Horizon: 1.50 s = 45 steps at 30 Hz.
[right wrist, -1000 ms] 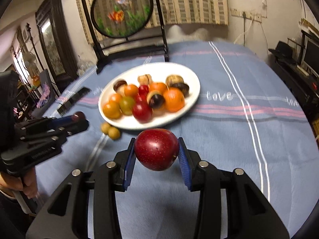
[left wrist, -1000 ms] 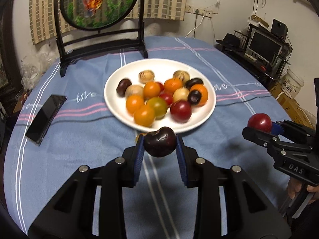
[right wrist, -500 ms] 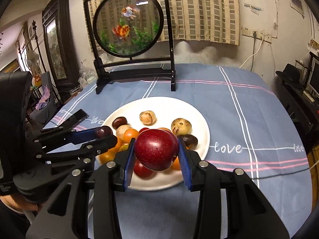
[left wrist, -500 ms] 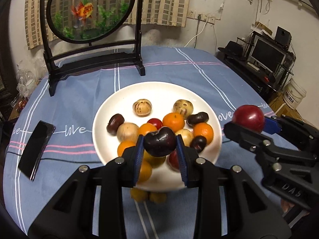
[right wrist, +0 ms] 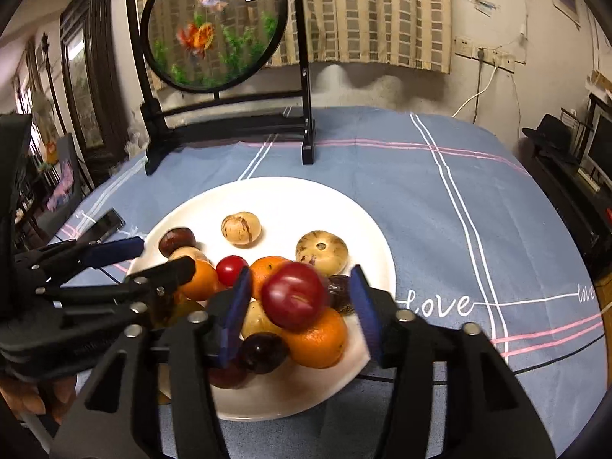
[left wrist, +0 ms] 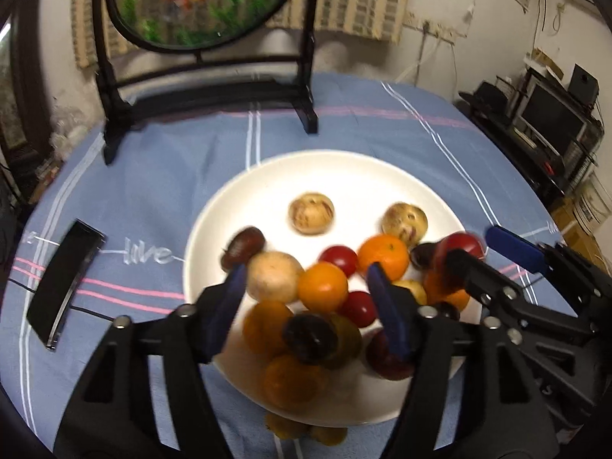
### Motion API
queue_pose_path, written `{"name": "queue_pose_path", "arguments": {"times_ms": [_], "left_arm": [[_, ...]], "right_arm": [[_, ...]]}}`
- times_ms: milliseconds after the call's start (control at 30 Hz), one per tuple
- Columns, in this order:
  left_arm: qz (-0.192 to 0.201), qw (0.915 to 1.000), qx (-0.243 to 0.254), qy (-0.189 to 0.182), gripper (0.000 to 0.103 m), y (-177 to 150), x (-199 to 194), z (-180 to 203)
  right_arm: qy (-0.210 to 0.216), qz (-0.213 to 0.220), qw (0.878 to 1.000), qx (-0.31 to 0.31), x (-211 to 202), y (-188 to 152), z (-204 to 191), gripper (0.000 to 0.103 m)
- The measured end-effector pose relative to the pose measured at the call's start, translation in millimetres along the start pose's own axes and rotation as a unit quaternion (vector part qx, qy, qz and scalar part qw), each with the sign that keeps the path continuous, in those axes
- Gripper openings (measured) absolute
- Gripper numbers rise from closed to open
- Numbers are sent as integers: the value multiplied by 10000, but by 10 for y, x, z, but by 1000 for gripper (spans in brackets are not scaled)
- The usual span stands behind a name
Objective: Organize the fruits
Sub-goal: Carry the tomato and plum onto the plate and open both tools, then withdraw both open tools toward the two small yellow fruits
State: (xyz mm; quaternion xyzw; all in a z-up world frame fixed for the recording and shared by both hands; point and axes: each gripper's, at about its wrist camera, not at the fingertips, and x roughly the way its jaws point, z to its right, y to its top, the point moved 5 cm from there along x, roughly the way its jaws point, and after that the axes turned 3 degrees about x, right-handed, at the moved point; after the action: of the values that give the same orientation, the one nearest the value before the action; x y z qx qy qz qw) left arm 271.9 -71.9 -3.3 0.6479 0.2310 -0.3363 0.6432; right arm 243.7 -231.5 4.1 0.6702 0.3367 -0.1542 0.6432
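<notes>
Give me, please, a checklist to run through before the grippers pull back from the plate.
1. Left gripper released: ok; jaws have just been opening, plum loose between them.
2. Right gripper released: ok; jaws have just been opening, pads off apple between them.
3. Apple settled: cannot tell, blurred.
4. Plate under both: ok.
5. All fruit on plate: not ok; two yellow fruits lie on cloth.

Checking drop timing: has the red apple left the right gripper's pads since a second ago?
Yes. Red apple now sits loose over the white plate; right gripper jaws just opened.
</notes>
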Motion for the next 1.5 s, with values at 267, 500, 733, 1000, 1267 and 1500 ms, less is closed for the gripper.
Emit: {"name": "queue_pose_path", "arguments": {"times_ms": [267,500,733,1000,1267,1500], "left_arm": [[100,9999,101,16,81,-86,-227,16],[67,10000,-50,16,82,-261,-378,-68],[-14,10000,14,85,82,-489,-521,-107],[-269,9995,12,148,82,-856,-530,-235],[-456,9986,-153,212,82,-1099,-499,-440],[-506,9983,-236,185,82,-1154,-444,-549]], "right_arm": [[66,141,9998,117,-268,-51,90,62],[8,29,9996,278,-452,-267,173,62],[16,-64,9999,143,-604,-467,69,62],[142,-219,9997,-14,-706,-729,-63,64],[185,-539,9980,-291,-587,-931,-291,64],[266,-830,9941,-644,-383,-1035,-632,64]]}}
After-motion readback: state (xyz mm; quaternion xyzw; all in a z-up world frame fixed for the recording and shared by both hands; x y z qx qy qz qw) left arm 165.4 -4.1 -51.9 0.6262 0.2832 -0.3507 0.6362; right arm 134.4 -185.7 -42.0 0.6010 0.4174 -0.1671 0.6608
